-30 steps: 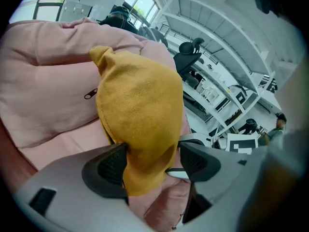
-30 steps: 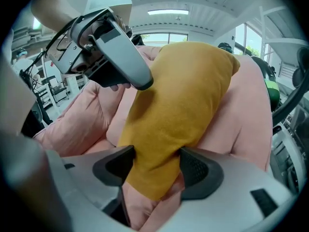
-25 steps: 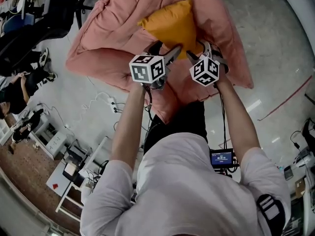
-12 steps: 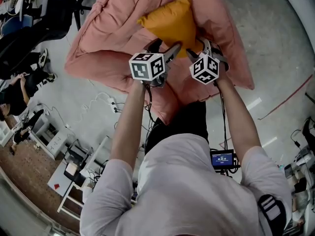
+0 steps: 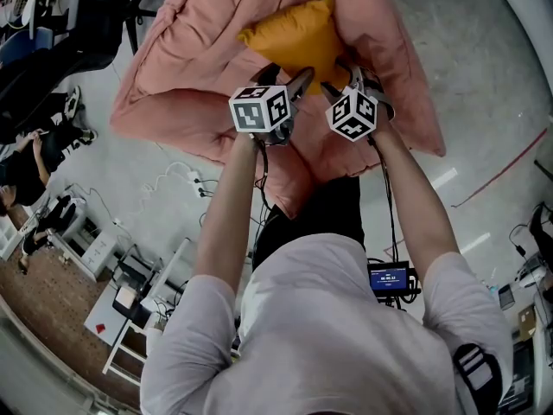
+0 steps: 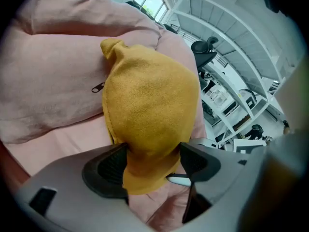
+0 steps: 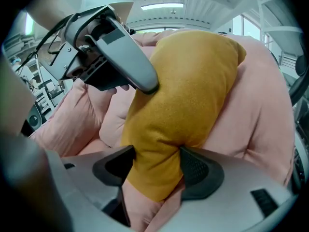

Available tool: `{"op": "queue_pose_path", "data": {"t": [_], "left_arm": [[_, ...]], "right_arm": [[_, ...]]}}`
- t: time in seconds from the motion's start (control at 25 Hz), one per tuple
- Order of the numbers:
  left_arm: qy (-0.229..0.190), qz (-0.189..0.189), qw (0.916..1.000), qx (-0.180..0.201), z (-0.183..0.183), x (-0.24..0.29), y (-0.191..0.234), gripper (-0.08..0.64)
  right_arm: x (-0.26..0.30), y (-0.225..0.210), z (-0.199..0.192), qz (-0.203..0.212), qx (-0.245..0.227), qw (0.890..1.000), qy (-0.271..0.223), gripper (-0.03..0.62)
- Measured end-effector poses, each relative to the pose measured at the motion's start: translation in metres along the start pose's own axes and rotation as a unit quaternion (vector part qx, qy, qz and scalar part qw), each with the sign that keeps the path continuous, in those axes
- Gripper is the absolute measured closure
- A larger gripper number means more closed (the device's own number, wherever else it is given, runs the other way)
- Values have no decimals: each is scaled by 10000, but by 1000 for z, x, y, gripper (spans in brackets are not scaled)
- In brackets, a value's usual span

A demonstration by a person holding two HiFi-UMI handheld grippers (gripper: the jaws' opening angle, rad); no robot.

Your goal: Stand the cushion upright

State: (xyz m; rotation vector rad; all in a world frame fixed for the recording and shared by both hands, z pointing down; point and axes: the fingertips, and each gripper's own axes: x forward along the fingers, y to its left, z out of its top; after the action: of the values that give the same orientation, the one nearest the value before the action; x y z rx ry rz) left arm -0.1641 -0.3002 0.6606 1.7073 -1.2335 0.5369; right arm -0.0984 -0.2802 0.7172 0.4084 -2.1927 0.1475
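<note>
Head view: you are holding mustard cushion against pink duvet, left claw and right claw each pinching bottom corner. Be seating bottom edge flat, corners level, cushion leaning on duvet before letting go.

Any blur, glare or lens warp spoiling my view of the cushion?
Head view: sharp, evenly lit, edges bowed by fisheye. Left gripper view: cushion crisp, windows behind washed out, dark corners. Right gripper view: cushion crisp too, ceiling light bright.
</note>
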Motion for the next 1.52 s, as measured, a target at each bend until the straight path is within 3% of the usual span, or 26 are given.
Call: {"op": "queue_pose_path", "data": {"t": [0.32, 0.6, 0.76, 0.96, 1.32, 1.4, 1.52], "left_arm": [[72, -11, 10000, -27, -3, 8, 3, 199], [-104, 40, 9995, -300, -5, -1, -1, 199], [-223, 153, 9986, -445, -9, -16, -9, 199], [-542, 310, 9941, -891, -14, -37, 0, 199], [-761, 553, 9934, -653, -41, -75, -10, 203], [-951, 624, 9913, -661, -46, -89, -16, 265], [-1195, 835, 9860, -809, -58, -114, -21, 401]], "right_arm": [[6, -2, -4, -24, 86, 9998, -167, 278], [-6, 2, -6, 5, 98, 9997, -232, 278], [-23, 3, -5, -85, 385, 9988, -301, 278], [-36, 2, 2, -282, 852, 9946, -524, 278], [-68, 28, 14, -508, 1171, 9893, -713, 278], [-80, 36, 22, -486, 1280, 9869, -857, 317], [-102, 46, 31, -588, 1586, 9794, -1107, 435]]}}
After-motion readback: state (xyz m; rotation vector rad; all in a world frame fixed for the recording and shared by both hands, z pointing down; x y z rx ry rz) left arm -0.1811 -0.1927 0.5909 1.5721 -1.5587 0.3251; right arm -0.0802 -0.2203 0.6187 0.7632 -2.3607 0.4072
